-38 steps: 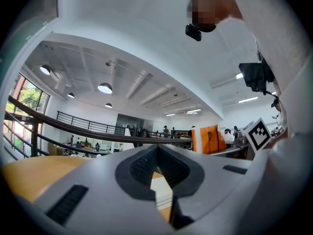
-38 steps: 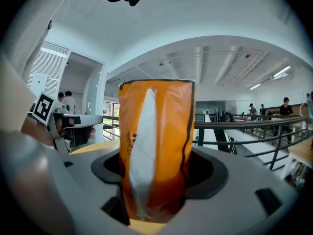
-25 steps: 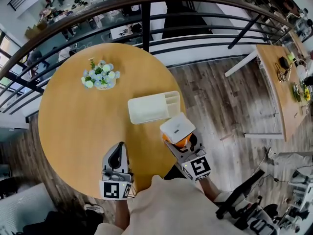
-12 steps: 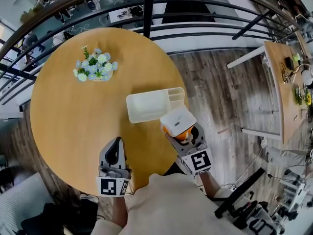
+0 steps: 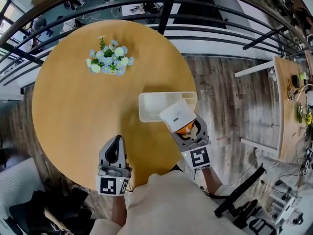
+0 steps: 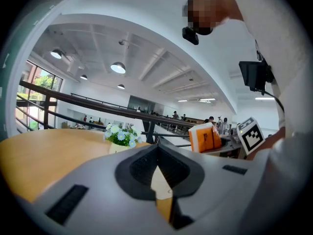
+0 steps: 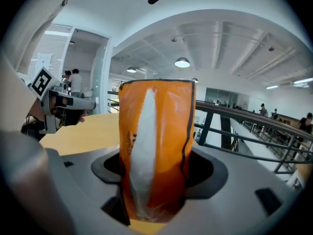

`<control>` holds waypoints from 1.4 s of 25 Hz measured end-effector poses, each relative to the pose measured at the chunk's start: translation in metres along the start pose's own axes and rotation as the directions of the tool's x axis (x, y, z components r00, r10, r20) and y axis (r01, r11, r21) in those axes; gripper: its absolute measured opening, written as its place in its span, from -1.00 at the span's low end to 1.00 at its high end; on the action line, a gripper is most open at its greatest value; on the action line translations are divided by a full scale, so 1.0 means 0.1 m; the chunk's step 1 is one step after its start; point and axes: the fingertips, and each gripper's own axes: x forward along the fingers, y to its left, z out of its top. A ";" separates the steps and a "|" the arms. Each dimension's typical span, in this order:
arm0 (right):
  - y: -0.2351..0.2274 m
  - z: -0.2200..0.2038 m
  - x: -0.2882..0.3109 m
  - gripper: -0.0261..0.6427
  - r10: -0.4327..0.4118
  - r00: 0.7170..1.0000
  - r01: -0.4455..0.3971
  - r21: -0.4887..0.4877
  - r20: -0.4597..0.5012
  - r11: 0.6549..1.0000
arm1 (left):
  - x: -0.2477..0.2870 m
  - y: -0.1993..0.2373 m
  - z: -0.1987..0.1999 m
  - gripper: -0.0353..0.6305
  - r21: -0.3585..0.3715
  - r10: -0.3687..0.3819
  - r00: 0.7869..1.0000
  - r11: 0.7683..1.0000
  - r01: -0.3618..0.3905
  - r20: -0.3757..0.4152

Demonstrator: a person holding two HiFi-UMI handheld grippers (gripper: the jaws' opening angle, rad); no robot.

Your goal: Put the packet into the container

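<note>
An orange and white packet [image 5: 179,115] stands upright between the jaws of my right gripper [image 5: 185,127], which is shut on it, at the table's right edge. In the right gripper view the packet [image 7: 156,146] fills the gap of the right gripper [image 7: 155,180]. The packet hangs over the near right corner of the white container [image 5: 155,105] and hides that corner. My left gripper [image 5: 116,142] rests over the table's near edge with its jaws together and nothing in them. From the left gripper [image 6: 157,168] the packet [image 6: 204,137] shows off to the right.
A pot of small blue and white flowers [image 5: 110,60] stands at the far side of the round wooden table [image 5: 73,111]. A black railing [image 5: 166,4] curves behind the table. Wooden floor and a second table [image 5: 288,102] lie to the right.
My right gripper has carried the packet forward, so it now overlaps the container's near right corner. The head view has shifted. The left gripper has kept its place.
</note>
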 end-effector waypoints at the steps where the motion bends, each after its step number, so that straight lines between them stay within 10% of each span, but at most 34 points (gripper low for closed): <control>1: 0.02 -0.01 0.02 0.09 0.005 1.000 -0.005 0.017 -0.005 1.000 | -0.01 0.03 -0.01 -0.88 -0.006 0.011 1.000 1.000 -0.011 0.003; 10: 0.05 -0.03 0.23 0.09 0.096 0.983 -0.134 -0.257 -0.154 0.957 | -0.19 0.25 -0.12 -0.88 -0.084 0.137 0.990 0.987 -0.134 0.027; 20: 0.16 0.09 0.41 0.09 -0.043 0.983 -0.052 -0.496 -0.179 0.867 | -0.20 0.21 -0.03 -0.88 -0.075 0.101 0.994 0.992 -0.098 0.036; 22: 0.17 0.03 0.42 0.09 -0.081 0.980 -0.040 -0.583 -0.180 0.811 | -0.21 0.21 -0.02 -0.88 -0.071 0.098 0.995 0.993 -0.095 0.035; 27: 0.20 -0.20 0.47 0.09 -0.221 0.956 -0.056 -0.863 -0.191 0.502 | -0.25 0.21 -0.01 -0.88 -0.065 0.093 0.995 0.994 -0.091 0.036; 35: 0.15 -0.27 0.63 0.09 -0.322 0.917 -0.027 -0.844 -0.235 0.536 | -0.32 0.22 -0.02 -0.88 -0.061 0.098 0.994 0.994 -0.095 0.040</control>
